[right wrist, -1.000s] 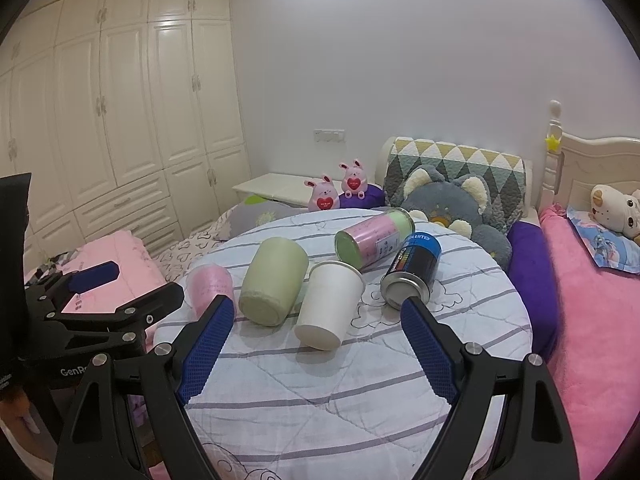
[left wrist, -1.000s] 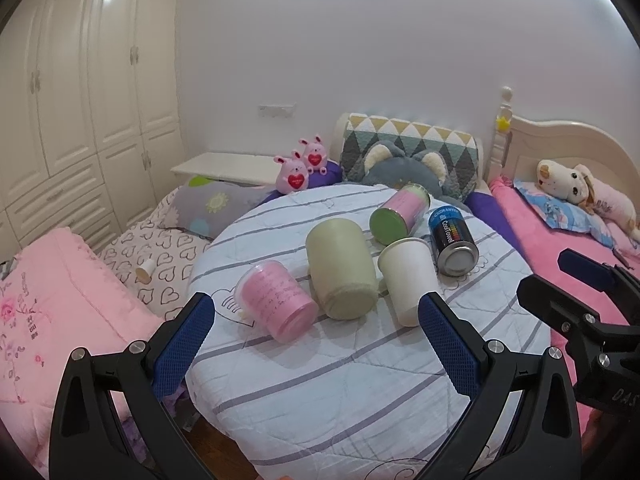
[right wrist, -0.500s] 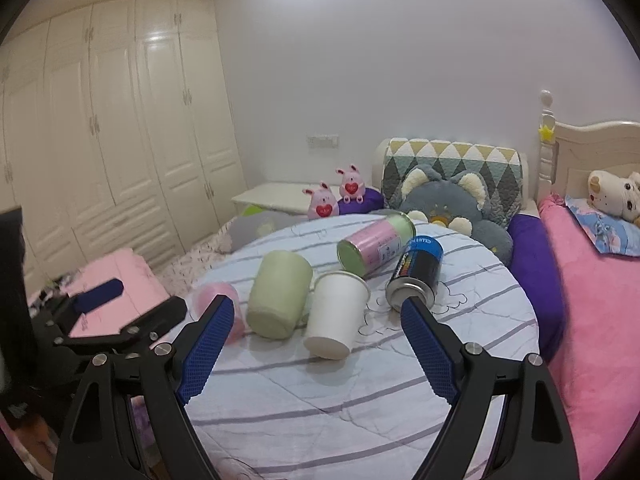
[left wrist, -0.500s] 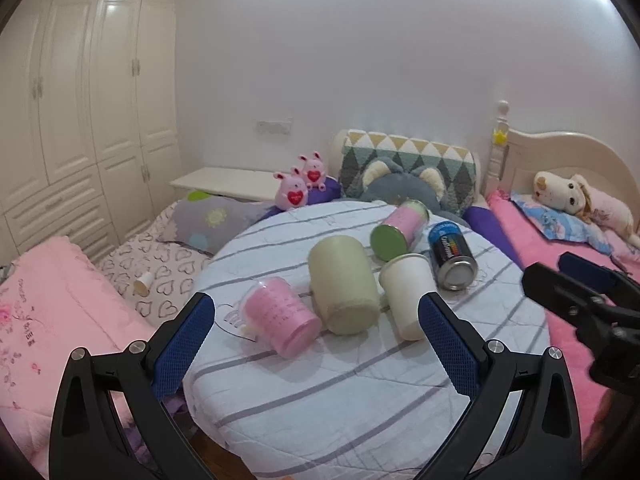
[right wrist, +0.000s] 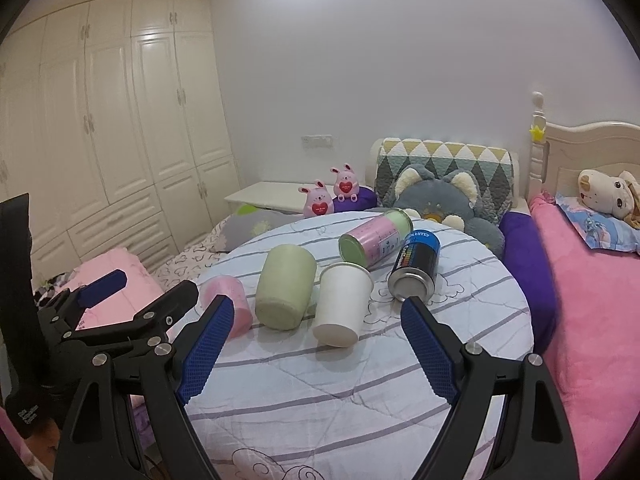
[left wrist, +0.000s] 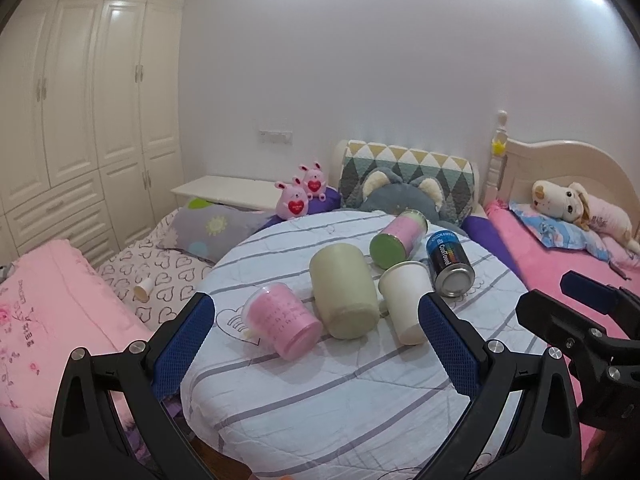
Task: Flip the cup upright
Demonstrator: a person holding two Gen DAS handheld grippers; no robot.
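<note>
Three cups lie on their sides on a round table (left wrist: 340,392) with a striped cloth: a pink cup (left wrist: 282,322) (right wrist: 226,304), a pale green cup (left wrist: 344,290) (right wrist: 284,286) and a white paper cup (left wrist: 406,300) (right wrist: 342,302). My left gripper (left wrist: 316,344) is open and empty, held back from the cups over the table's near part. My right gripper (right wrist: 316,350) is open and empty, also short of the cups. Each gripper shows at the edge of the other's view.
A pink-and-green can (left wrist: 396,236) (right wrist: 376,238) and a dark spray can (left wrist: 450,264) (right wrist: 416,266) lie behind the cups. Beds with pink covers, pillows and plush toys (left wrist: 400,194) surround the table. White wardrobes (right wrist: 120,140) stand at the left.
Both grippers have risen and drawn back a little, so the table and cups sit lower and smaller in view. The cups and cans have not moved.
</note>
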